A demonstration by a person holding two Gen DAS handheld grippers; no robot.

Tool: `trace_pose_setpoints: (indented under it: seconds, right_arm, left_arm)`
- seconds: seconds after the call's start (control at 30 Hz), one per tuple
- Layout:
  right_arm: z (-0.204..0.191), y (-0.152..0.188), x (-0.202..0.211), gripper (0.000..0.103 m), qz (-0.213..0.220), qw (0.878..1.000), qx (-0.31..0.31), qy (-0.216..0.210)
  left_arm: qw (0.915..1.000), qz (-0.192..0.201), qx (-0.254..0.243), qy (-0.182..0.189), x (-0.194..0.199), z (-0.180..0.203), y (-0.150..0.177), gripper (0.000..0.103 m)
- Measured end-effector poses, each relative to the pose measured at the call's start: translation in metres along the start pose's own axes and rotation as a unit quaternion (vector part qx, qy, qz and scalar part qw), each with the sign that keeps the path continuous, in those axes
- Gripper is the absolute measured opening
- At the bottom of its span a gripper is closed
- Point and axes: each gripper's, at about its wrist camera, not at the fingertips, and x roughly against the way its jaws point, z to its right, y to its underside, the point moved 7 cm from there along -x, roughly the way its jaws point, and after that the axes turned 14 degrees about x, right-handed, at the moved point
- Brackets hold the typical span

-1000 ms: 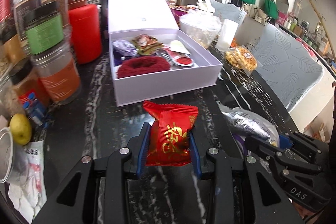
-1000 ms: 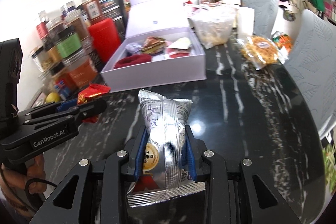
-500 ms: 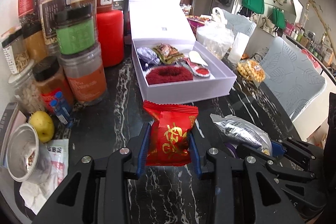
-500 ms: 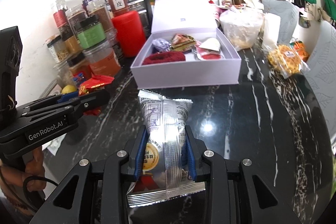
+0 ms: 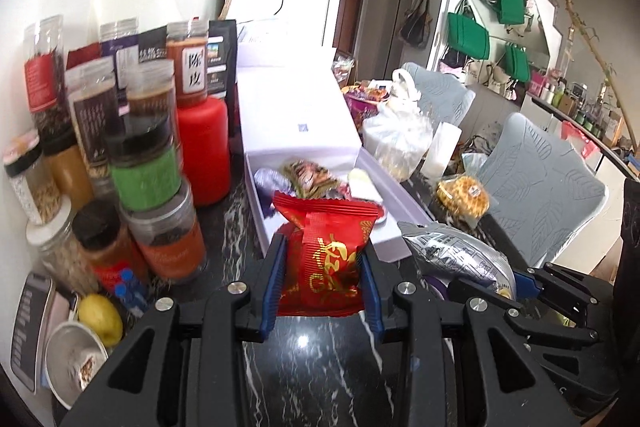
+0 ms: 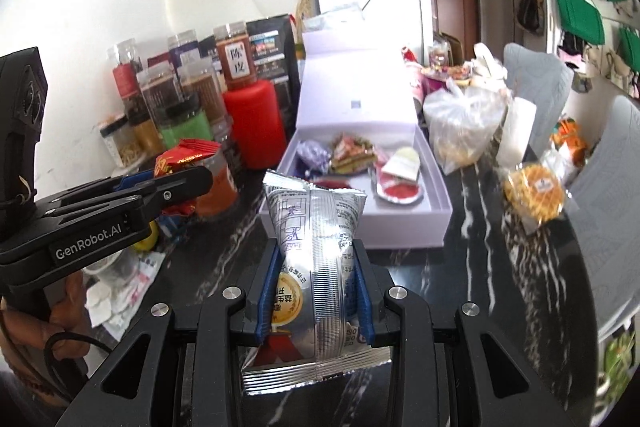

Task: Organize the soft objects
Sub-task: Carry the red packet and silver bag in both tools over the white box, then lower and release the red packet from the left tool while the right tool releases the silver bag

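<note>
Red packet (image 5: pixel 326 263) clamped in left tongs (image 5: pixel 324 279), silver packet (image 6: pixel 316 259) in right tongs (image 6: pixel 316 291)

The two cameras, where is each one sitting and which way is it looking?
Left wrist view: sits on the left gripper, looking along its fingers, shut on the red packet, toward the open white box; the right gripper shows at the right.
Right wrist view: sits on the right gripper, fingers shut on the silver packet, facing the same box; the left gripper and a hand show at the left.
Both share the box, jars, black marble table, and both packets.
</note>
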Motion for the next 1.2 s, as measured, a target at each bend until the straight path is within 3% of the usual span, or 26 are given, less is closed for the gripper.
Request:
trace_pose_setpoints:
  seconds: [0.33, 0.7, 1.2]
  right_arm:
    - [0.030, -0.053, 0.006, 0.033, 0.037, 0.999, 0.030, 0.025]
    - [0.056, -0.095, -0.016, 0.033, 0.056, 0.997, 0.050, 0.027]
    - [0.096, -0.116, -0.070, 0.033, 0.041, 0.998, 0.036, 0.027]
  left_arm:
    - [0.9991, 0.040, 0.007, 0.016, -0.004, 0.014, -0.053, 0.034]
    - [0.9974, 0.070, -0.009, 0.017, -0.029, 0.032, -0.105, 0.034]
    - [0.9983, 0.053, -0.023, 0.012, -0.094, 0.041, -0.133, 0.034]
